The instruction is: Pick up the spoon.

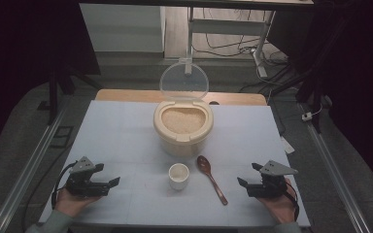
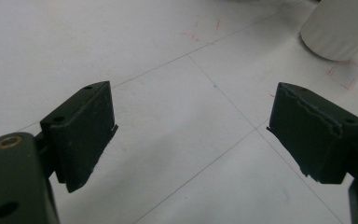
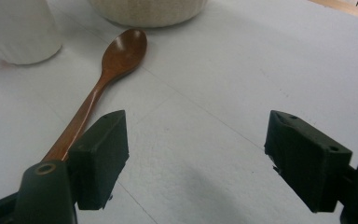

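A cream rice container (image 1: 183, 127) full of rice stands at the middle of the white table (image 1: 116, 131), its clear lid (image 1: 184, 81) tipped up behind it. In front of it are a small white cup (image 1: 178, 175) and a brown wooden spoon (image 1: 211, 178), bowl toward the container. My left gripper (image 1: 108, 174) rests low at the front left, open and holding nothing, pointing toward the cup (image 2: 342, 28). My right gripper (image 1: 249, 174) rests at the front right, open with bare table between its jaws. The spoon (image 3: 116, 56) lies just off its left jaw, untouched.
The table's front edge runs just under both hands. Metal rails flank the table on both sides. A wooden strip (image 1: 126, 95) shows at the far edge, with desk legs and cables on the floor beyond. Bare surface lies left and right of the container.
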